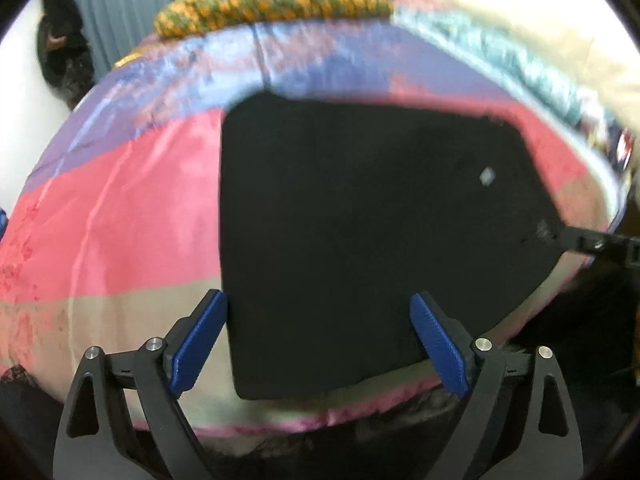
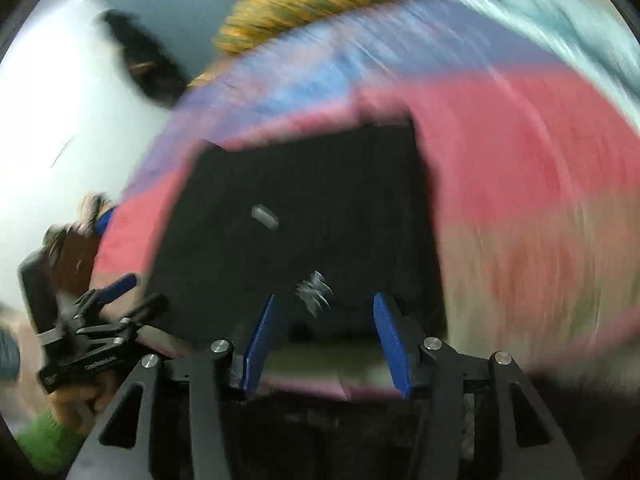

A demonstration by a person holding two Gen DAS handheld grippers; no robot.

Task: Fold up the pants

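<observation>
The bed cover (image 1: 120,220), striped pink, purple and beige, carries the black pants (image 1: 360,220), folded into a flat slab near its front edge. Judged soft, light and limp; the cloth should sag unless taken at a folded edge or corner, both sides together. The left gripper (image 1: 320,340) points steeply down over the near edge, jaws wide apart, pads clear of the cloth. The right gripper (image 2: 324,340), blurred, points down at the same edge, jaws partly apart, nothing clamped.
</observation>
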